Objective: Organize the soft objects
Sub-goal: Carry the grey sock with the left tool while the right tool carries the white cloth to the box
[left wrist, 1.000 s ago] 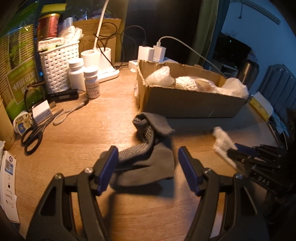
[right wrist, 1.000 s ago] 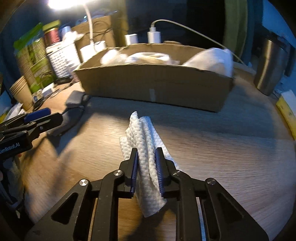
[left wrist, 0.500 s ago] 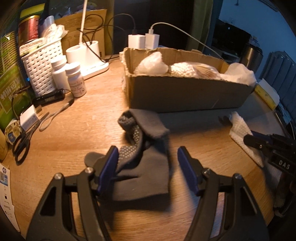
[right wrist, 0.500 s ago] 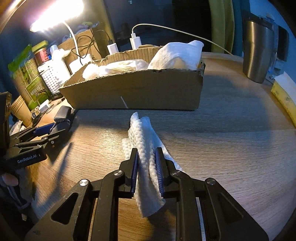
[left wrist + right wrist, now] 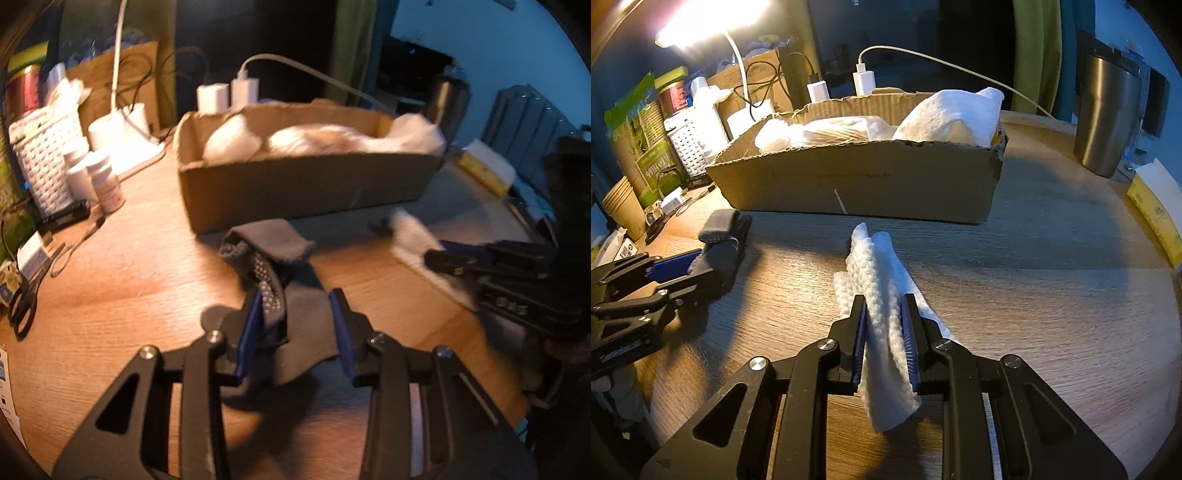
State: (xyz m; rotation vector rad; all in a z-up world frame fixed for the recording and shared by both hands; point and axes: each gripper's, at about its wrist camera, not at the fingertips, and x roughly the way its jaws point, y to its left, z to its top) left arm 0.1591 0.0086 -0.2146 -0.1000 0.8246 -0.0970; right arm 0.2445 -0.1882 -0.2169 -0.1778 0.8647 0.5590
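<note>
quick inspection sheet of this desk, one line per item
surface: wooden table, lamp-lit.
job's things: grey sock and white cloth on the table; cardboard box holding white soft items.
clutter: white basket, pill bottles, scissors, steel tumbler.
grippers: left hand-held gripper just been closing around the sock; right hand-held gripper shut on the cloth.
cables: white charger cable behind the box.
surroundings: dim room.
</note>
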